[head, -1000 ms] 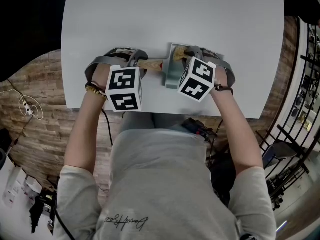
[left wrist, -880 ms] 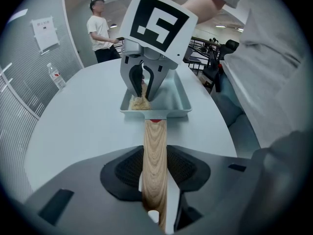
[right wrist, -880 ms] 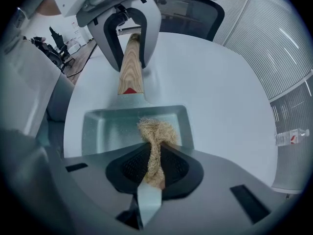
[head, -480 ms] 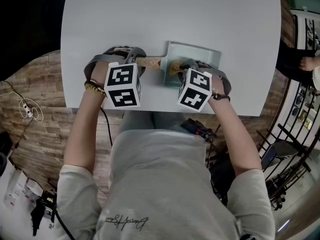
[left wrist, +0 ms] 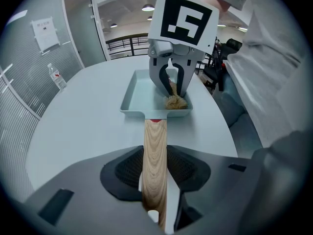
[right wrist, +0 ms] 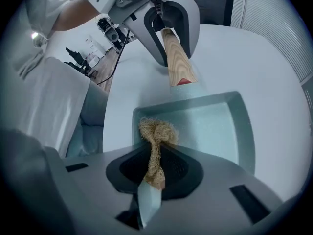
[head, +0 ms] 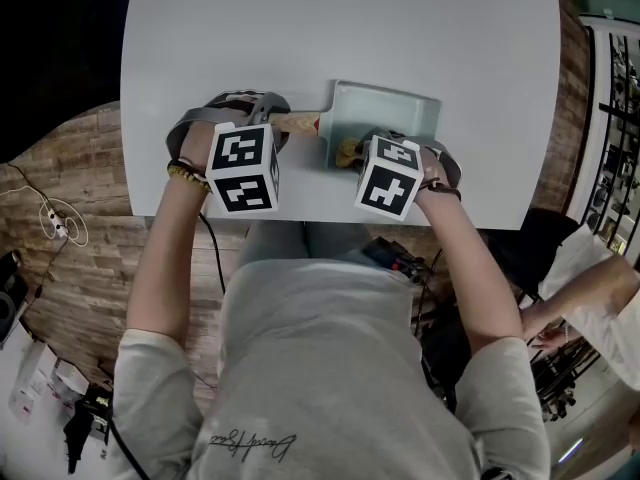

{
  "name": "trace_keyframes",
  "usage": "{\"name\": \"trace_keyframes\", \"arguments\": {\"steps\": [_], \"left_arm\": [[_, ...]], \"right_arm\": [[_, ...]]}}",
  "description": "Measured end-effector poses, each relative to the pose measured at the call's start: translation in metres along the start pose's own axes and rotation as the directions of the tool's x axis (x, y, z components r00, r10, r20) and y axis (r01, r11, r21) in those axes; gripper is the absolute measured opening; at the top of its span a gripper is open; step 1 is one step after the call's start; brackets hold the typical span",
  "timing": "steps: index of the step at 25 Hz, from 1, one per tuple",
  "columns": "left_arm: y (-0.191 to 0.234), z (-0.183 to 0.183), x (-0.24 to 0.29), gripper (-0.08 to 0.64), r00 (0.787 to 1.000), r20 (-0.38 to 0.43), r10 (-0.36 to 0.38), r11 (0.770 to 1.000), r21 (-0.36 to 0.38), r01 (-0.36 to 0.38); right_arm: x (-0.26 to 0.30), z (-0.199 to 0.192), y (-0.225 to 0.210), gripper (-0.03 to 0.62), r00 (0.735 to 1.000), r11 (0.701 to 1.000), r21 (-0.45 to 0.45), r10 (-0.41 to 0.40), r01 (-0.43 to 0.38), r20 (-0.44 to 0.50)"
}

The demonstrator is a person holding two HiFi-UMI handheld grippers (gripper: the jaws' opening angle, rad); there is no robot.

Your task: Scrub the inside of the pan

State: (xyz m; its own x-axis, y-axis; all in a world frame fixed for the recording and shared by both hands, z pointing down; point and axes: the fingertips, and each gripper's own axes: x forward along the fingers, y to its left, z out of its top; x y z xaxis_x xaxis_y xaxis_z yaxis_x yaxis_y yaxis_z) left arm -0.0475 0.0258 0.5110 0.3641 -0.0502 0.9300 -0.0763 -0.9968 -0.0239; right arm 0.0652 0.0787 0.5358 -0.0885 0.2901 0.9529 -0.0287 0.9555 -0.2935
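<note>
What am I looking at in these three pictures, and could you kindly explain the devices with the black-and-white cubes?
There is no robot here. A person holds a two-jaw gripper in each hand, and the patterned cubes are part of those grippers. The head view comes from a camera on the person's head, looking steeply down at a pale table. The other two views come from cameras riding on each gripper, looking along its jaws. On the table lies a rectangular pale-green pan. The left gripper is closed on the pan's wooden handle. The right gripper is closed on a tan fibrous scrubber, whose tuft is inside the pan, in the handle-side corner nearest the person.
</note>
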Motion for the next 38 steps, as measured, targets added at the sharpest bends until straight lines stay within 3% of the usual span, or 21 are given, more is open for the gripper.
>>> {"name": "trace_keyframes", "arguments": {"steps": [5,10,17,31,38], "left_arm": [[-0.003,0.002,0.001,0.152,1.000,-0.005,-0.016,1.000,0.013,0.016],[-0.006,0.000,0.000,0.152,0.999,-0.022,-0.035,0.999,0.032,0.035],[-0.009,-0.001,0.000,0.152,0.999,-0.022,-0.042,0.999,0.029,0.043],[-0.006,-0.001,-0.001,0.152,0.999,-0.006,-0.048,0.999,-0.015,0.048],[-0.002,-0.003,-0.001,0.152,1.000,-0.019,-0.025,0.999,-0.028,0.025]], "right_arm": [[-0.001,-0.003,-0.008,0.069,0.995,0.996,-0.012,-0.093,0.093,0.030],[-0.008,-0.002,-0.039,0.071,0.981,0.983,0.032,-0.184,0.182,0.061],[-0.022,-0.002,-0.093,0.073,0.947,0.947,0.014,-0.321,0.321,0.032],[-0.023,-0.002,-0.093,0.072,0.950,0.949,-0.023,-0.313,0.313,0.006],[-0.017,-0.008,-0.070,0.072,0.964,0.964,-0.020,-0.266,0.266,-0.002]]}}
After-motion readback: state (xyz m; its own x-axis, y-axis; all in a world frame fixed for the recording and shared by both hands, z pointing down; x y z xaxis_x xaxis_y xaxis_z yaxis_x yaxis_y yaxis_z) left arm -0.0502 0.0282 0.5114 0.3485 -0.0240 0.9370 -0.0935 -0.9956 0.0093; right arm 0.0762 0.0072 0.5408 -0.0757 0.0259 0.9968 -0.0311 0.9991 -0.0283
